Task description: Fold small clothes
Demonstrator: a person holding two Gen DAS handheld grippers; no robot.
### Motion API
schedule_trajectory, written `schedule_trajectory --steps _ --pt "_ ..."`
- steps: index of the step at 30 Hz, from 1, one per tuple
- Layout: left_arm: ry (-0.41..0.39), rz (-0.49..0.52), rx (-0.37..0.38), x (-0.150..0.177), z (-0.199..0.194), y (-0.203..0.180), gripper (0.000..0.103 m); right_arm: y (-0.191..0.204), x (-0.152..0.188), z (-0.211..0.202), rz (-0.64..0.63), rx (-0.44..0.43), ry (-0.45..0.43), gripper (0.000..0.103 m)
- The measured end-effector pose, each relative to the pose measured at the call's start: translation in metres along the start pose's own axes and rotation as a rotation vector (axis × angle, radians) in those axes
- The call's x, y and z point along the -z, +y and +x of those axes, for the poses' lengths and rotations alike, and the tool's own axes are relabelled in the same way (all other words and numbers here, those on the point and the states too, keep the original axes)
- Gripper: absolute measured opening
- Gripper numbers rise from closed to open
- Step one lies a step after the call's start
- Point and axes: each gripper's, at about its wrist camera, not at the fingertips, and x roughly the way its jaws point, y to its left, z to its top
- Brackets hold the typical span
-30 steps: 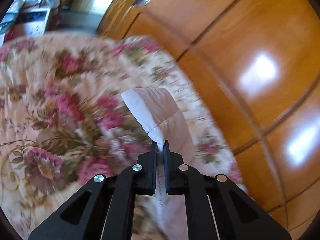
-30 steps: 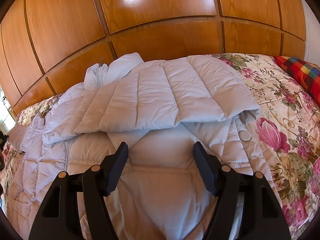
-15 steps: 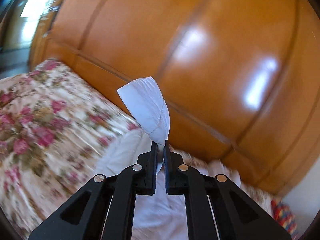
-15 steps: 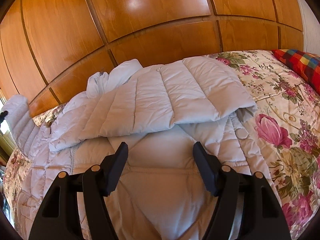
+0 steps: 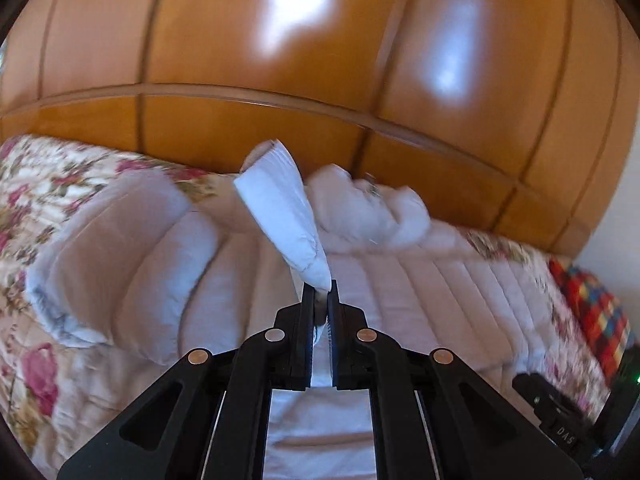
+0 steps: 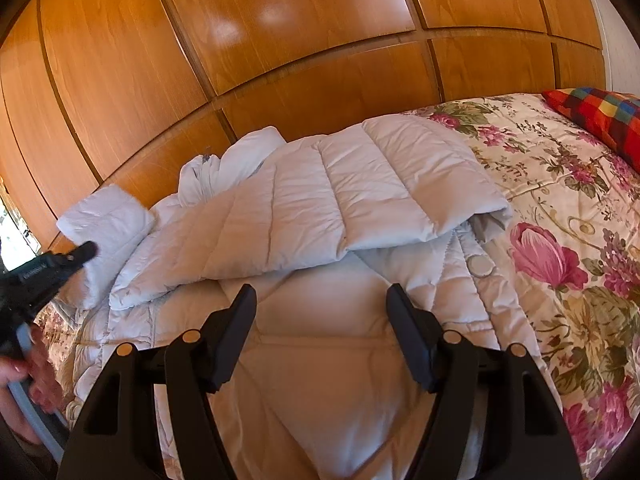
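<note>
A pale quilted jacket (image 6: 320, 216) lies spread on the bed, its lining facing up in the foreground and one padded sleeve (image 6: 392, 184) folded across the body toward the right. The hood (image 6: 224, 164) is bunched at the far edge, close against the wooden panel wall (image 6: 280, 40). The other sleeve (image 5: 280, 208) is lifted clear of the bed: the left gripper (image 5: 320, 292) is clamped on its cuff end, the jaws nearly together with only the fabric between them, and the sleeve stands up and leans left above the fingers. In the right wrist view that same sleeve (image 6: 106, 220) shows at the left edge, with the left gripper (image 6: 82, 250) at its near side and a hand (image 6: 32, 368) on the handle below (partly cut off by the frame). The right gripper (image 6: 322, 320) hangs over the jacket's lining with its jaws standing wide and nothing between them; whether the fingertips touch the fabric cannot be told. The jacket rests on a floral bedspread (image 6: 560, 208), and a checked cushion (image 6: 596, 116) sits at the far right. The left wrist view is blurred.
</note>
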Motion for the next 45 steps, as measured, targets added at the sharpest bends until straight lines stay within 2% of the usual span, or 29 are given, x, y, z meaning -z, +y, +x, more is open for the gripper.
schedule_trajectory --steps 5,8,9,10,12,14,18,20,22,23,25,27,28,29,31,32,35,36,42,45 --pt "0.047 0.058 0.044 0.006 0.019 -0.032 0.005 -0.002 0.001 -0.002 0.006 -0.005 -0.005 0.067" --pt "0.085 0.098 0.062 0.009 0.024 -0.042 0.013 -0.002 0.000 -0.001 0.011 -0.009 -0.006 0.067" --pt "0.096 0.107 0.078 0.010 0.021 -0.042 0.027 -0.002 0.000 -0.002 0.011 -0.009 -0.006 0.067" --pt "0.103 0.110 0.086 0.011 0.016 -0.041 0.050 -0.002 0.000 -0.002 0.011 -0.010 -0.007 0.067" --pt "0.076 0.100 0.104 0.014 0.001 -0.034 0.065 -0.002 0.000 -0.003 0.012 -0.011 -0.012 0.067" --pt "0.030 0.095 0.108 0.017 -0.019 -0.022 0.065 -0.002 0.000 -0.007 0.014 -0.015 -0.028 0.067" --pt "0.007 0.058 0.032 0.021 -0.048 0.022 0.065 0.004 -0.006 -0.022 0.008 -0.052 -0.063 0.068" --pt "0.003 0.011 -0.023 0.021 -0.057 0.048 0.065 0.013 -0.014 -0.025 -0.017 -0.082 -0.056 0.068" --pt "0.008 -0.057 -0.120 0.022 -0.062 0.081 0.065 0.028 -0.030 -0.024 -0.034 -0.132 -0.041 0.068" --pt "0.018 -0.078 -0.157 0.022 -0.062 0.091 0.062 0.034 -0.037 -0.020 -0.026 -0.160 -0.026 0.068" --pt "0.062 -0.142 -0.247 0.023 -0.057 0.119 0.049 0.047 -0.054 0.000 0.008 -0.208 0.045 0.068" --pt "0.117 -0.227 -0.296 0.025 -0.050 0.147 0.048 0.054 -0.063 0.023 0.058 -0.255 0.109 0.068" --pt "0.140 -0.251 -0.293 0.025 -0.046 0.154 0.048 0.057 -0.066 0.037 0.087 -0.264 0.144 0.067" --pt "0.168 -0.267 -0.284 0.024 -0.039 0.162 0.048 0.060 -0.068 0.058 0.125 -0.237 0.205 0.063" --pt "0.186 -0.255 -0.288 0.023 -0.029 0.166 0.048 0.060 -0.065 0.079 0.187 -0.214 0.255 0.057" --pt "0.188 -0.246 -0.304 0.022 -0.026 0.168 0.048 0.062 -0.063 0.088 0.216 -0.200 0.264 0.049" --pt "0.200 -0.253 -0.331 0.016 -0.011 0.174 0.048 0.075 -0.063 0.095 0.191 -0.221 0.275 0.008" --pt "0.203 -0.259 -0.347 0.015 -0.008 0.177 0.048 0.078 -0.064 0.094 0.174 -0.214 0.271 0.006" --pt "0.169 -0.264 -0.372 0.015 -0.007 0.180 0.048 0.076 -0.089 0.051 0.050 -0.104 0.082 0.005" --pt "0.177 -0.259 -0.370 0.021 -0.002 0.180 0.048 0.068 -0.085 0.049 0.002 -0.086 0.103 0.005"
